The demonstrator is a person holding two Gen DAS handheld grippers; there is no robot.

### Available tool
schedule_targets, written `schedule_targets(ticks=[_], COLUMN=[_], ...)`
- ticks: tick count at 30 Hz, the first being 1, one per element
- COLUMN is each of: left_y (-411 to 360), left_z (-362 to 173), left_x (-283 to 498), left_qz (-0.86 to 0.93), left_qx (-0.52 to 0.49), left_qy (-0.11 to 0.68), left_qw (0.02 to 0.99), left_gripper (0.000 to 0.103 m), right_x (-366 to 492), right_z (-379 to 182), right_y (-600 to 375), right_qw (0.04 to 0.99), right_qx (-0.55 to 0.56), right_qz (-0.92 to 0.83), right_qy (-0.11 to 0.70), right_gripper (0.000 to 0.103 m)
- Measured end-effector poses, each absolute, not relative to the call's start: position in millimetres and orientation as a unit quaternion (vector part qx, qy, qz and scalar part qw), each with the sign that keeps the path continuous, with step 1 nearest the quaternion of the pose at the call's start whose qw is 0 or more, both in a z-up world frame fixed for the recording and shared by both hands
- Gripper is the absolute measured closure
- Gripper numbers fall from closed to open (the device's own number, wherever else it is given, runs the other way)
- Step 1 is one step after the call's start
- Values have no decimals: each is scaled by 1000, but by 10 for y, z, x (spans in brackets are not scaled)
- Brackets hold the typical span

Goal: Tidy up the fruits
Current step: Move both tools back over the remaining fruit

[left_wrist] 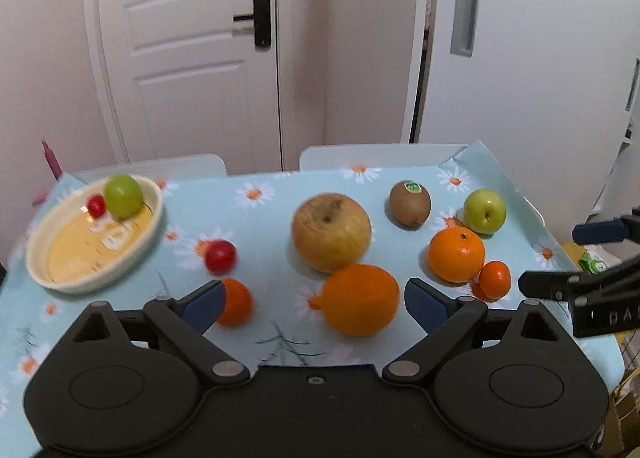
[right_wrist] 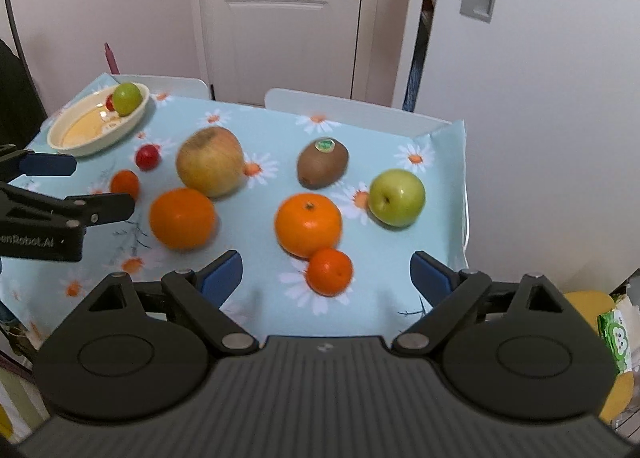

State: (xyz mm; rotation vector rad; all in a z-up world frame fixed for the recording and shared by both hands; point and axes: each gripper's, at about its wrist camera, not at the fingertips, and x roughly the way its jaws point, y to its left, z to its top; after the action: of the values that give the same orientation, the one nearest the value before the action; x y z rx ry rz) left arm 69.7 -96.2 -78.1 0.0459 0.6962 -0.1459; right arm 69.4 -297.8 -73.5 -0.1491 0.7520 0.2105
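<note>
A cream oval dish [left_wrist: 48, 270] [right_wrist: 68, 144] at the far left holds a green fruit [left_wrist: 123, 196] [right_wrist: 127, 98] and a small red fruit [left_wrist: 96, 206]. Loose on the cloth lie a red fruit [left_wrist: 220, 256] [right_wrist: 147, 156], a small tangerine [left_wrist: 238, 302] [right_wrist: 125, 184], a big yellowish apple [left_wrist: 331, 232] [right_wrist: 210, 167], two oranges [left_wrist: 360, 300] [right_wrist: 308, 224], a kiwi [left_wrist: 410, 203] [right_wrist: 322, 163], a green apple [left_wrist: 485, 211] [right_wrist: 396, 197] and another tangerine [left_wrist: 495, 279] [right_wrist: 330, 272]. My left gripper [left_wrist: 314, 304] is open before the nearer orange. My right gripper [right_wrist: 326, 272] is open, the tangerine between its fingers.
The table wears a light blue daisy cloth [left_wrist: 272, 194] [right_wrist: 380, 310]. Two white chair backs [left_wrist: 380, 156] [right_wrist: 352, 108] stand at its far edge, with a white door [left_wrist: 188, 50] behind. A green packet [right_wrist: 616, 338] lies off the right edge.
</note>
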Motion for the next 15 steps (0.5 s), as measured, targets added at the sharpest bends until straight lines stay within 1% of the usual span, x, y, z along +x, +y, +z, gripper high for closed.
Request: schedule_targets(ticks=[4,6,7,12,15], left_y=[-1047,-1091,-1111,-1198,-1267], left_z=[-948,-1031,-1070,-1205,-1247], left_x=[843,920,948,1051,1064], left_qz=[-62,-58,-58,-71,-73], left_qx=[8,5,3,-16,-11], left_qy=[350,356,359,369,373], left_qw=[934,933,932,927,925], left_gripper=[6,9,15,15,16], right_x=[793,845,863,954,971], right_z=[-924,-1005,-1044,-1203,-1256], right_y=[-3051,-3075,-3082,-3082,-3068], right_qw=[921,920,919,914,913], right_qx=[-68,-62,-60,-52,-51], right_qz=[104,105,106,112,117], right_qy=[370,373,374,385,388], right_gripper=[1,3,8,13,13])
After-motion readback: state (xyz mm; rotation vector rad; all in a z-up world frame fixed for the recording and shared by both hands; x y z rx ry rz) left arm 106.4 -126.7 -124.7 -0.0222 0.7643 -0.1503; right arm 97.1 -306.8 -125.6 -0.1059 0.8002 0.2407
